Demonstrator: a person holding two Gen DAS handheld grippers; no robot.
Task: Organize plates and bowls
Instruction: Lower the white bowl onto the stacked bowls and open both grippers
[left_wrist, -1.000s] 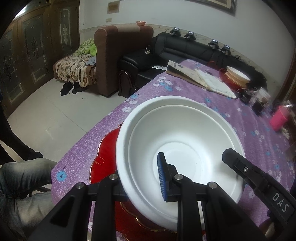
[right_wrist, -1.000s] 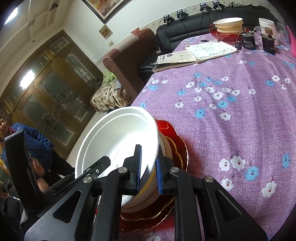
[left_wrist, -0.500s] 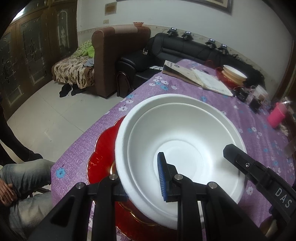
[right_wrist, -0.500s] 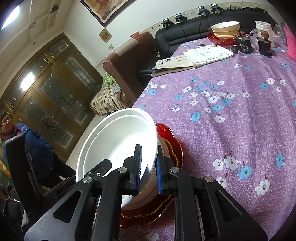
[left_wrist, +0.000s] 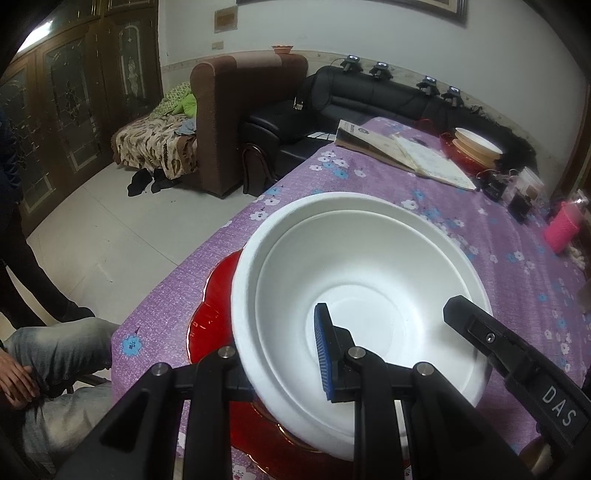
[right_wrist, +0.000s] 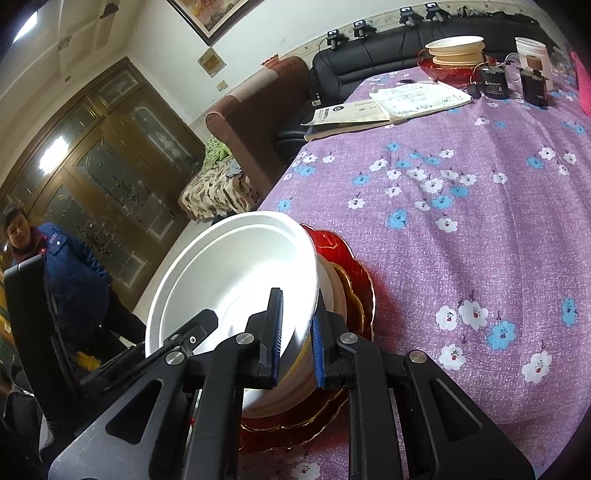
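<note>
A large white foam bowl (left_wrist: 354, 295) is lifted and tilted above a red scalloped plate (left_wrist: 210, 321) at the near corner of the purple flowered table. My left gripper (left_wrist: 284, 365) is shut on the bowl's near rim, one pad inside, the other finger under it. My right gripper (right_wrist: 295, 347) is shut on the opposite rim of the white bowl (right_wrist: 236, 284). Under it sit a cream bowl (right_wrist: 332, 291) and the red plate (right_wrist: 354, 280). My right gripper's finger also shows in the left wrist view (left_wrist: 480, 332).
At the table's far end stands a stack of cream bowls on a red dish (right_wrist: 454, 55), with papers (right_wrist: 417, 99), black boxes (right_wrist: 495, 86), a white cup (right_wrist: 532, 55) and a pink item (left_wrist: 561, 229). People sit and stand left of the table (right_wrist: 55, 273).
Both grippers have raised the white bowl a little off the stack and tilted it; more of the red plate and the cream bowl beneath now shows.
</note>
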